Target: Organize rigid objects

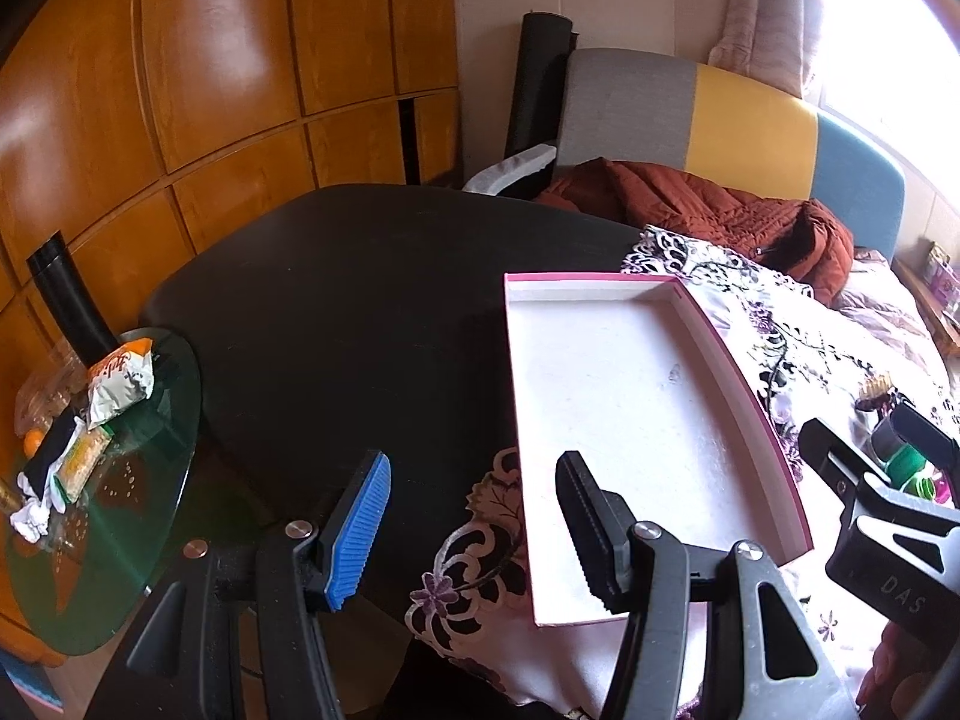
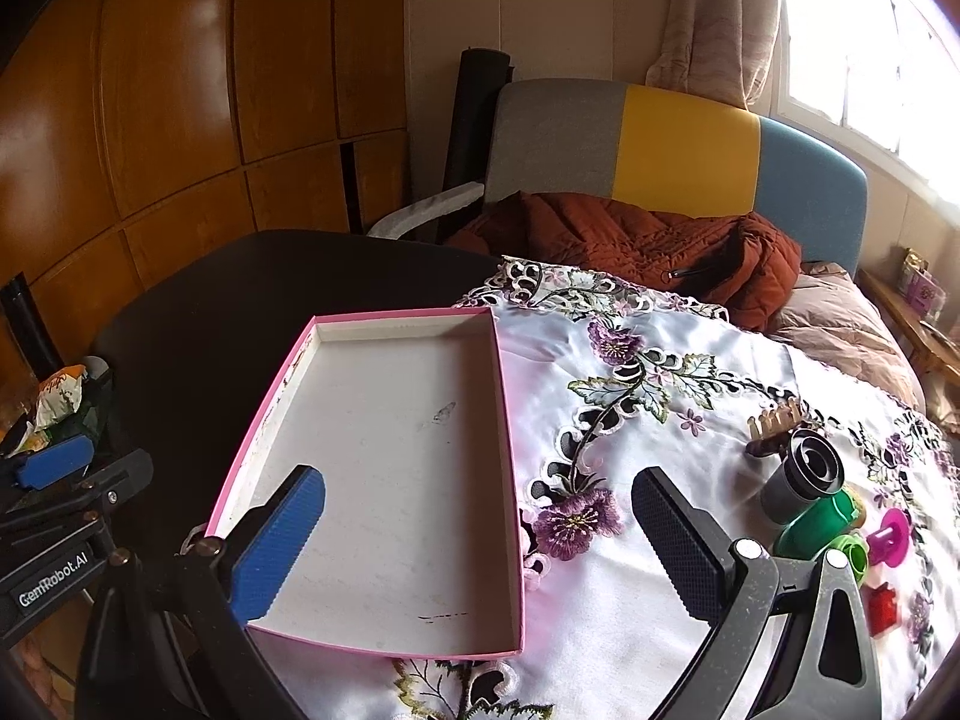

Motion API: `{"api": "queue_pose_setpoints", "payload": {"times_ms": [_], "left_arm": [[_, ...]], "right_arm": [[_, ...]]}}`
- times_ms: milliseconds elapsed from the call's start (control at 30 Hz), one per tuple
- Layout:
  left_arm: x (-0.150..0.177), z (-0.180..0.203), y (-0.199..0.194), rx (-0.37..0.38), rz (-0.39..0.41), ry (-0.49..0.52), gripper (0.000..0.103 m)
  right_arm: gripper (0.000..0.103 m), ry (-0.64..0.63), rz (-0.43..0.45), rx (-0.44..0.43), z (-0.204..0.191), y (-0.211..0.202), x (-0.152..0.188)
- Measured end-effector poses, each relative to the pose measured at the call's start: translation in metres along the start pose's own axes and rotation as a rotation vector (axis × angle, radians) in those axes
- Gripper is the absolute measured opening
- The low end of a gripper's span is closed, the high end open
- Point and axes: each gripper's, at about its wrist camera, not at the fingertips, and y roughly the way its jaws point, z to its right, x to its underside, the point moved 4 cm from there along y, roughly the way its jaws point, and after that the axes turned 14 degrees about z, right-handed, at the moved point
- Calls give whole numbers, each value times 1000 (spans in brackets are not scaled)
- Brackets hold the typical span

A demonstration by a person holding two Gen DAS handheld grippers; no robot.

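A shallow pink-edged white box (image 2: 396, 450) lies empty on the floral cloth (image 2: 660, 420); it also shows in the left wrist view (image 1: 636, 420). To its right lie a grey cylinder (image 2: 801, 474), a green cylinder (image 2: 819, 522), a small green ring (image 2: 853, 558), a magenta spool (image 2: 891, 537), a red piece (image 2: 882, 609) and a brown comb-like clip (image 2: 774, 426). My right gripper (image 2: 480, 546) is open, hovering over the box's near right edge. My left gripper (image 1: 474, 528) is open at the box's left edge, holding nothing.
A black round table (image 1: 336, 312) carries the cloth. A glass side table (image 1: 120, 510) with snack packets stands at the left. A rust jacket (image 2: 630, 240) lies on a grey, yellow and blue sofa behind. Wooden cabinets line the wall.
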Motion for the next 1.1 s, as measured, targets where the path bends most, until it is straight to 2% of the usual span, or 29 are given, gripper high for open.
{"api": "queue_pose_setpoints", "payload": {"times_ms": [133, 367, 533, 700, 833, 867, 933, 967, 1100], "left_arm": [[0, 6, 0, 37, -3, 9, 58], [3, 20, 2, 164, -34, 0, 58], [7, 43, 5, 236, -56, 43, 58], [12, 75, 13, 328, -99, 107, 58], [15, 109, 11, 470, -127, 140, 58], [16, 125, 8, 539, -142, 157, 58], [20, 150, 3, 607, -143, 201, 57], [24, 170, -2, 669, -150, 242, 57], [45, 229, -22, 862, -214, 336, 57]], "right_arm": [[103, -3, 5, 11, 5, -2, -1], [103, 25, 9, 47, 34, -6, -5], [103, 99, 11, 80, 82, -17, -9], [103, 252, 17, 147, 160, -40, -11], [103, 396, 21, 246, 229, -66, -6], [103, 430, 19, 270, 244, -71, -3], [103, 508, 13, 304, 271, -81, 5], [103, 544, 12, 319, 283, -86, 10], [103, 614, 16, 368, 309, -102, 26]]}}
